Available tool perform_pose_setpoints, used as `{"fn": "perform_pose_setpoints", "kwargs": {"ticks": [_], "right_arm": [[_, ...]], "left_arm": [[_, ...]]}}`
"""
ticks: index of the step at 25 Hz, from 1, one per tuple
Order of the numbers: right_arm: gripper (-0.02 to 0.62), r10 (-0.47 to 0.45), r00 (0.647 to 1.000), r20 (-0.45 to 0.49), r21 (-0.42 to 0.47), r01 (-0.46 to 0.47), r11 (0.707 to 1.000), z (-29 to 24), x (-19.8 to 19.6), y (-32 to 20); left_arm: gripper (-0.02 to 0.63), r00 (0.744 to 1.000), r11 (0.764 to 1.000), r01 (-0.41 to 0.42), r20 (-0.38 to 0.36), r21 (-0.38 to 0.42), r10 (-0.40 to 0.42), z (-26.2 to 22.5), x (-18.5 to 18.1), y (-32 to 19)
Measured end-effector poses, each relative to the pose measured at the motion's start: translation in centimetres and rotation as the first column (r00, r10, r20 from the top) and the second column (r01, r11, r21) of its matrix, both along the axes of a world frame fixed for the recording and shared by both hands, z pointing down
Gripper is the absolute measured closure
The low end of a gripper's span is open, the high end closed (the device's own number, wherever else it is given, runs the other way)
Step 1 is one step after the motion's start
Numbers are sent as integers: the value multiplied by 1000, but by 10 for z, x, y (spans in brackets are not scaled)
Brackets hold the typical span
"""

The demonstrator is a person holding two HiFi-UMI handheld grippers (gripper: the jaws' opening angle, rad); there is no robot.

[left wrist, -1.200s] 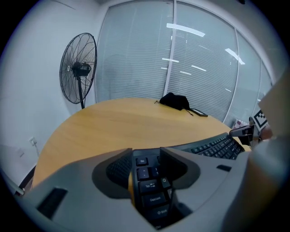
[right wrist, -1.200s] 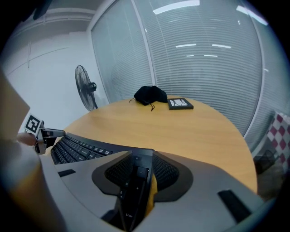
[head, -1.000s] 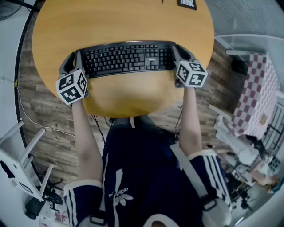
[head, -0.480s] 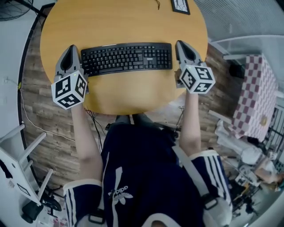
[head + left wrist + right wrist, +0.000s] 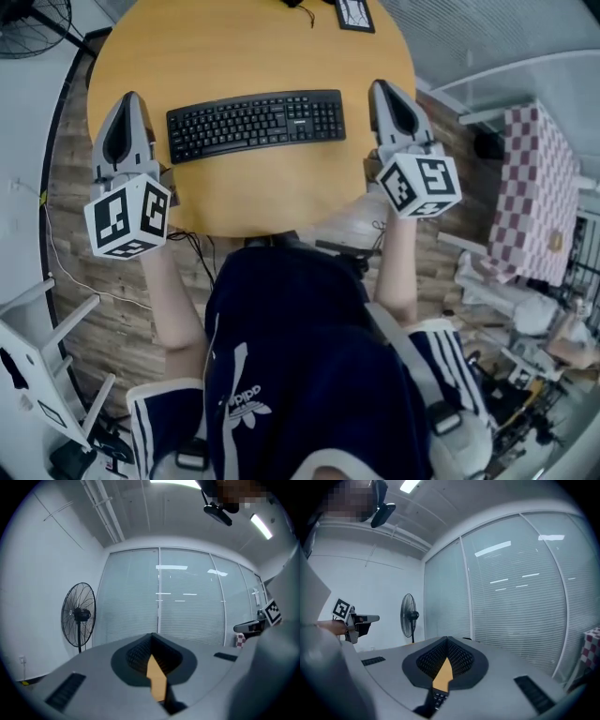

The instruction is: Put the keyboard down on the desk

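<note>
The black keyboard (image 5: 255, 125) lies flat on the round wooden desk (image 5: 262, 202), clear of both grippers. My left gripper (image 5: 127, 97) hovers off its left end, jaws shut with nothing between them. My right gripper (image 5: 381, 88) hovers off its right end, likewise shut and empty. In the left gripper view the shut left gripper (image 5: 152, 638) points at a glass wall, with a sliver of desk (image 5: 157, 680) showing below. In the right gripper view the shut right gripper (image 5: 447, 640) shows a few keyboard keys (image 5: 438, 699) beneath it.
A small framed card (image 5: 354, 13) and a cable lie at the desk's far edge. A standing fan (image 5: 78, 616) is off to the left. A checkered cloth (image 5: 536, 192) and clutter sit at the right, and a white rack (image 5: 37, 347) at the lower left.
Both grippers let go of the keyboard's ends, shut empty, and drew outward and up. The keyboard stays flat on the desk.
</note>
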State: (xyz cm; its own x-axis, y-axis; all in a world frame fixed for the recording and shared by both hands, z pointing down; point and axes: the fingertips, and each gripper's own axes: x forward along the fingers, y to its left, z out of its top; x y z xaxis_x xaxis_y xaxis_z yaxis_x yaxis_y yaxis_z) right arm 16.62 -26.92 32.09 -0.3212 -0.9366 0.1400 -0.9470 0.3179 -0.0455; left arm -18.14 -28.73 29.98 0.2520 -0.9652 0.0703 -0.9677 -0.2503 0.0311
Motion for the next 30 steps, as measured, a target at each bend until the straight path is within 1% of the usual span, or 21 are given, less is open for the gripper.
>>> {"fn": "perform_pose_setpoints", "kwargs": {"ticks": [5,8,13,18,22,30], "right_arm": [[592,-20,1000,-19,93,21,995,-47,-6,33],[592,-34,999,-20,139,36,990,-70,-12,50],[592,-55,998,-8,181,55,982,-92,-18,79],[592,-72,997,-18,168,74,983,-89,-22,107],[592,-71,997,-4,150,71,986,-83,-26,121],[592,-87,996,16,86,85,993,-54,-45,146]], "left_arm": [[604,999,997,-31,-22,70,33,-36,18,29],[604,998,994,-35,-42,105,40,-54,24,44],[604,999,989,-45,-22,141,48,-73,28,72],[604,999,990,-34,-21,138,37,-71,23,96],[604,999,990,-33,-18,134,36,-63,20,108],[604,998,992,-61,-23,113,64,-51,24,129]]}}
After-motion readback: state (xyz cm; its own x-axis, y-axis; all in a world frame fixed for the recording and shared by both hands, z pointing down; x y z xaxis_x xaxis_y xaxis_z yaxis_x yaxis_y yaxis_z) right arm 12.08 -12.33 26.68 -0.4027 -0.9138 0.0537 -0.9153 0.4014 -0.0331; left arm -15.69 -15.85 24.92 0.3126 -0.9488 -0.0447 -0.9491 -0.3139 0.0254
